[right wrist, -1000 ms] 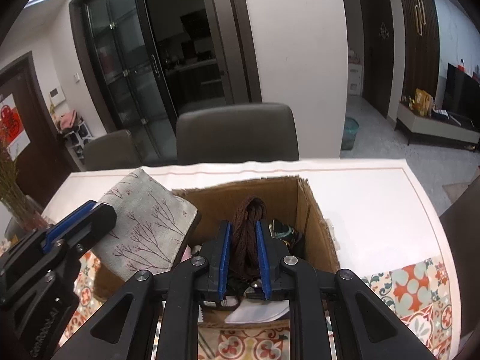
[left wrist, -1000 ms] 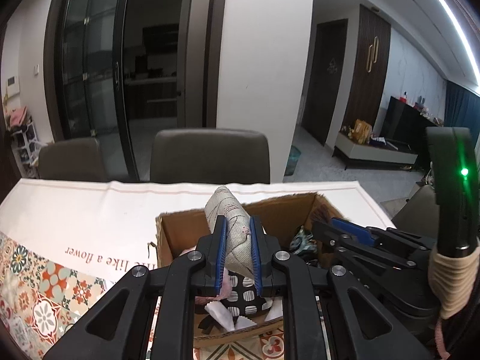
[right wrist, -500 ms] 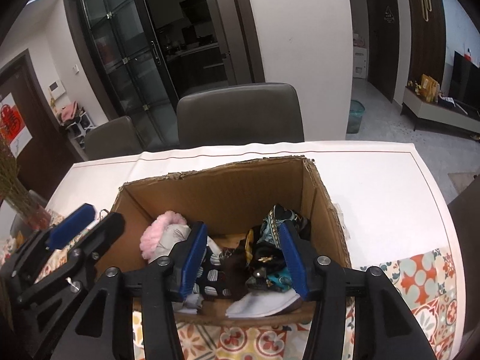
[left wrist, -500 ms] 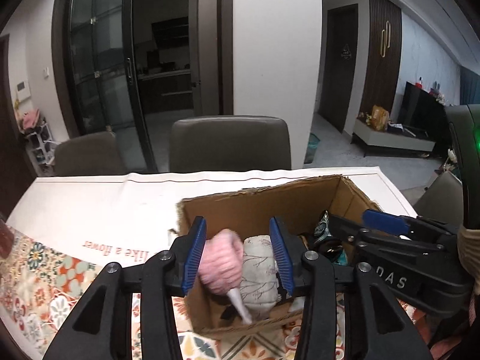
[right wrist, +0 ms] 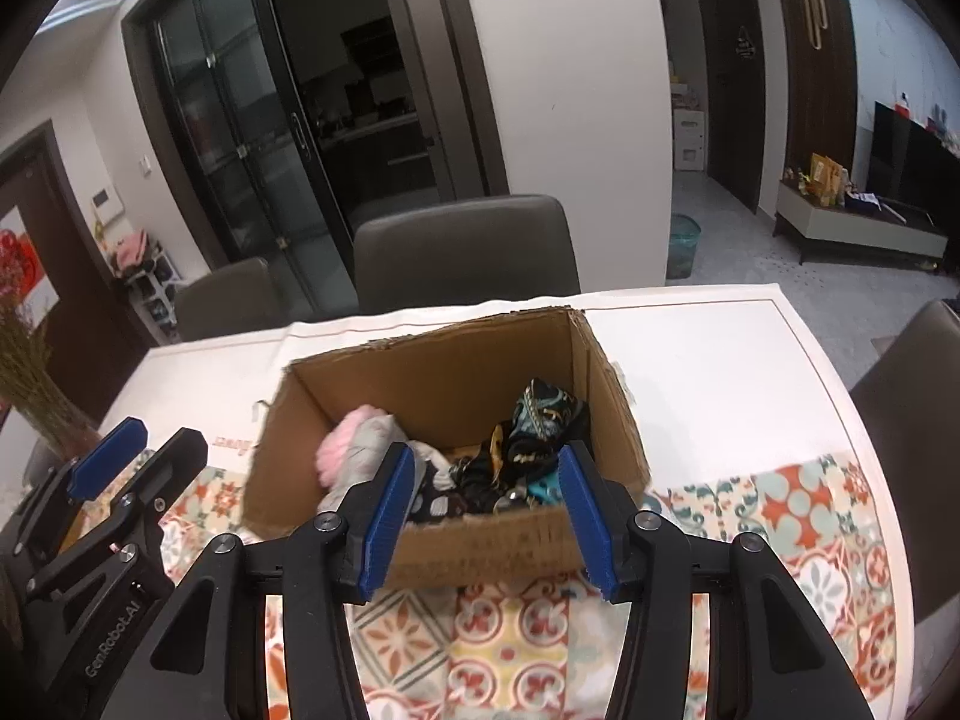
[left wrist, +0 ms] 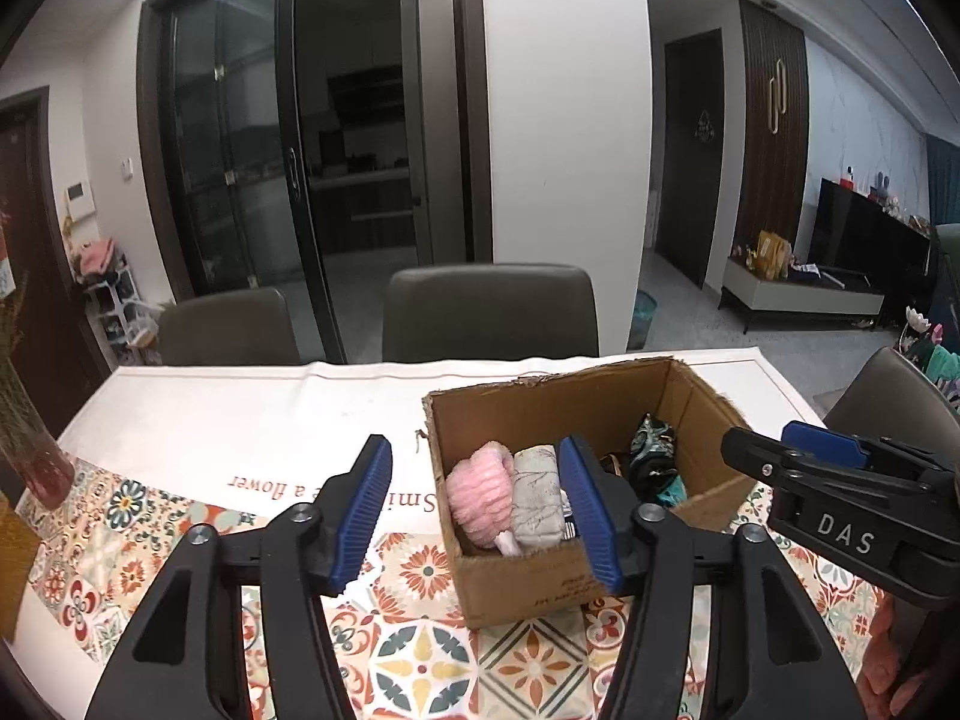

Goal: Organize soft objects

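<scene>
An open cardboard box stands on the table and also shows in the right wrist view. Inside lie a pink fluffy item, a grey patterned pouch and dark patterned cloths. My left gripper is open and empty, raised in front of the box's left part. My right gripper is open and empty, in front of the box's near wall. Each gripper shows at the side of the other's view.
A patterned tablecloth covers the near table and a white cloth the far part. Two grey chairs stand behind the table. A vase with dried stems stands at the far left.
Both grippers opened and pulled back from the box. The left one let go of the grey pouch and the right one let go of the dark brown item; both now lie in the box.
</scene>
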A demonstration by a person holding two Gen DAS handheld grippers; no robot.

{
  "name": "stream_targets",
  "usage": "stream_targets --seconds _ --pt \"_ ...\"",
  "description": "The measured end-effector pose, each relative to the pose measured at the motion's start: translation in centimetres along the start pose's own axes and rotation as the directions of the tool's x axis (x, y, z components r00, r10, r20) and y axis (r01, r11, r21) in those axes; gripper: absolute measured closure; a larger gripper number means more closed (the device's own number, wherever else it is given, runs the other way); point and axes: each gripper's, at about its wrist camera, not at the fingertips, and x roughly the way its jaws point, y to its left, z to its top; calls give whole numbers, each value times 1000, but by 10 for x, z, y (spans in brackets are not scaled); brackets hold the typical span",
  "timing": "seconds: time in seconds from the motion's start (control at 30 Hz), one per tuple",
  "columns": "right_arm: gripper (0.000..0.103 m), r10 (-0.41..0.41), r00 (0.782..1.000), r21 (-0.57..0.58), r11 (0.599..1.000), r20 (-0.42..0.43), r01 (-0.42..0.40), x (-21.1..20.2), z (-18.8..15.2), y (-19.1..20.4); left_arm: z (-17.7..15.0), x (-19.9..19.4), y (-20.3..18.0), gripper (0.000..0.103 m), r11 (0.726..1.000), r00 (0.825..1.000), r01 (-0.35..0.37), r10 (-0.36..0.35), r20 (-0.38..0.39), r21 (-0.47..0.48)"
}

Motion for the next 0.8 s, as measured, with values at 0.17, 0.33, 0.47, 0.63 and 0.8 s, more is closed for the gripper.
stream_targets --seconds 0.17,0.33,0.47,0.63,0.8 --pt "51 -23 999 2 1000 49 23 -40 -19 4 -12 -45 1 39 1000 999 1 -1 43 -5" --pt "43 -69 992 -20 997 110 71 -84 -45 10 -23 -83 4 29 1000 996 -1 4 88 -27" --pt "40 -97 982 -31 994 159 103 -115 -63 12 -35 -109 1 24 1000 994 9 -6 110 -25" --pt "32 -129 965 -30 990 226 140 -152 -90 14 -53 -134 -1 17 1000 989 -9 11 150 -10" --pt "26 -167 948 -25 983 269 181 -177 -119 13 -74 -152 -2 14 999 987 -35 35 154 -1"
